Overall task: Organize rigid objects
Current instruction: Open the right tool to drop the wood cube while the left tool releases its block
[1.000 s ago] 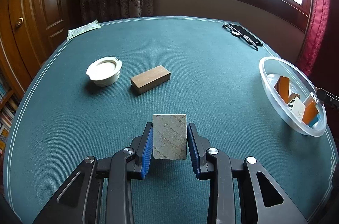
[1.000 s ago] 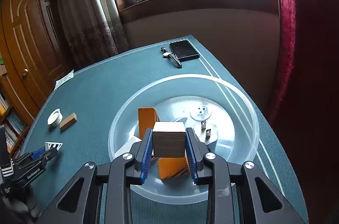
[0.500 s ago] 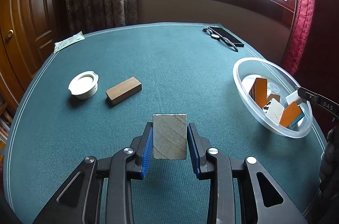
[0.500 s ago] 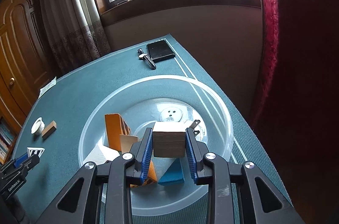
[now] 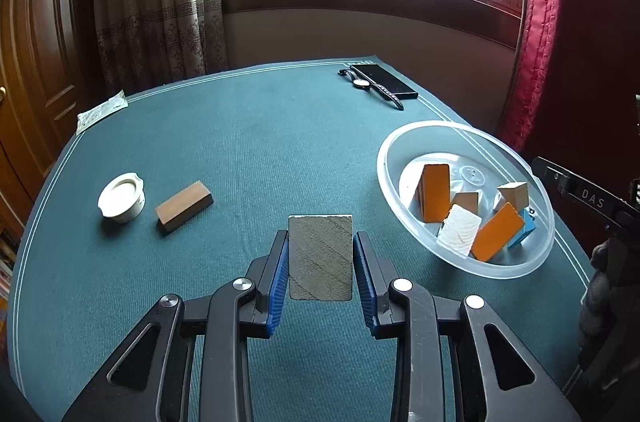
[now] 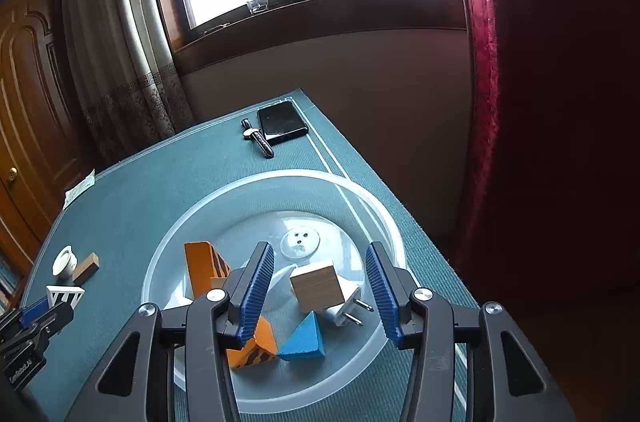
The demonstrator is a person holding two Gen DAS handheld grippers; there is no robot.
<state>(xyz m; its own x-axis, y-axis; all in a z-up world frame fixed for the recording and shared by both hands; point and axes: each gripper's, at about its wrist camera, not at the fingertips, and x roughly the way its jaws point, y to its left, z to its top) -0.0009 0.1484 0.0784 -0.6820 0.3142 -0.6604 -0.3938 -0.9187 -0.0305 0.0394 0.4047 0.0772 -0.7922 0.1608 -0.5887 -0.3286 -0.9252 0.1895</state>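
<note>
Left hand-held gripper [image 5: 320, 258] clamps wooden block [image 5: 320, 257]; right hand-held gripper [image 6: 320, 286] just opened.

Your pale wooden block [image 5: 320, 257] stands upright, clamped between the left jaws, left of the clear plastic bowl [image 5: 536, 254]. In that bowl lie two orange blocks [image 5: 435, 192], a white block [image 5: 459, 229], a blue wedge [image 6: 305, 339], a white plug [image 6: 347, 308] and the tan cube [image 6: 317, 285], tilted on the plug. Well left of the bowl, a brown block [image 5: 184, 201] lies flat beside a white dish [image 5: 121, 197].
</note>
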